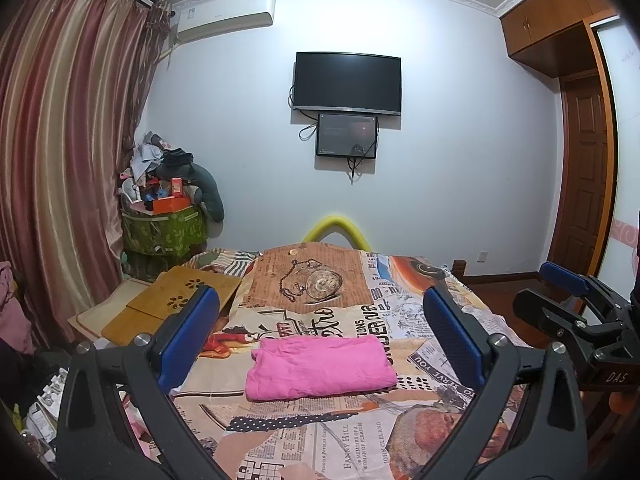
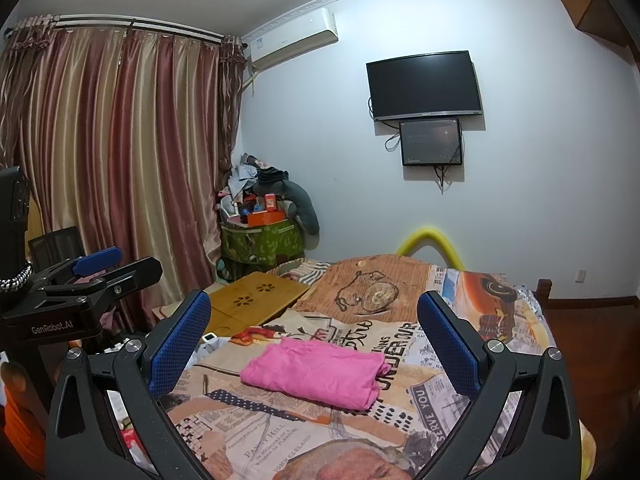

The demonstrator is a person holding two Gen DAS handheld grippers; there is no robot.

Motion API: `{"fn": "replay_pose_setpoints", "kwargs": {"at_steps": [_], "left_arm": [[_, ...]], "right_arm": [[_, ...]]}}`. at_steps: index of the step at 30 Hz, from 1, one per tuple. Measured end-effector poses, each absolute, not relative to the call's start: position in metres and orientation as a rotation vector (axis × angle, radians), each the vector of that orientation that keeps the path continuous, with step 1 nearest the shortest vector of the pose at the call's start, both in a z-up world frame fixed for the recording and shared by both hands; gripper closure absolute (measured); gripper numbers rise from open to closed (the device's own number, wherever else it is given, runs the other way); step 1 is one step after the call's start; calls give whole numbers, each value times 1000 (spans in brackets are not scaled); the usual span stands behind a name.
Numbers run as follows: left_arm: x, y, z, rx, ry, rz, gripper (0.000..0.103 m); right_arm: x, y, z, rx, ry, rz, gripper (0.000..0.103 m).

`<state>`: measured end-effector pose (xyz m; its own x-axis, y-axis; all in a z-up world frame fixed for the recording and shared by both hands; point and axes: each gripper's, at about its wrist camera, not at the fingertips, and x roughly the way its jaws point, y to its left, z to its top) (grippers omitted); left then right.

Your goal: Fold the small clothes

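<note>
Centrally in both views, a pink cloth point(image 1: 320, 368) lies folded into a flat rectangle on the bedspread point(image 1: 320, 432), touched by neither tool. The left gripper point(image 1: 320, 330) frames it with its blue-padded jaws spread wide and nothing between them; the right gripper point(image 2: 314, 338) is likewise agape and empty above the cloth. At the right edge of the left view, the right tool's black body bears the letters "DAS". At the left edge of the right view, the left tool reads "GenRobot.AI". The bedspread is printed like newspaper: "FANNY HILL", "JOHN CLELAND", "PENGUIN POPULAR CLASSICS" near the bottom, "SERVE YOU" at lower right, beside a pocket-watch picture. On the wall, upper centre, hangs a dark television point(image 1: 347, 82) over a smaller screen point(image 1: 346, 135); their labels are too small to read.
</note>
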<state>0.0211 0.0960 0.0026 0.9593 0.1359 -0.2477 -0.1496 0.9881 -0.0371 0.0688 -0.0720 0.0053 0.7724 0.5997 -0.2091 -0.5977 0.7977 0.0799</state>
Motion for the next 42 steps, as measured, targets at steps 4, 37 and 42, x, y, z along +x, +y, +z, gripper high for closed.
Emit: {"fn": "replay_pose_setpoints", "kwargs": {"at_steps": [4, 37, 42], "left_arm": [[22, 95, 2, -56, 246, 141, 0], [28, 98, -3, -91, 281, 75, 0], [29, 98, -5, -83, 285, 70, 0]], "right_arm": [[69, -73, 5, 10, 231, 648, 1], [66, -73, 5, 19, 241, 641, 1], [67, -71, 5, 20, 248, 642, 1]]}}
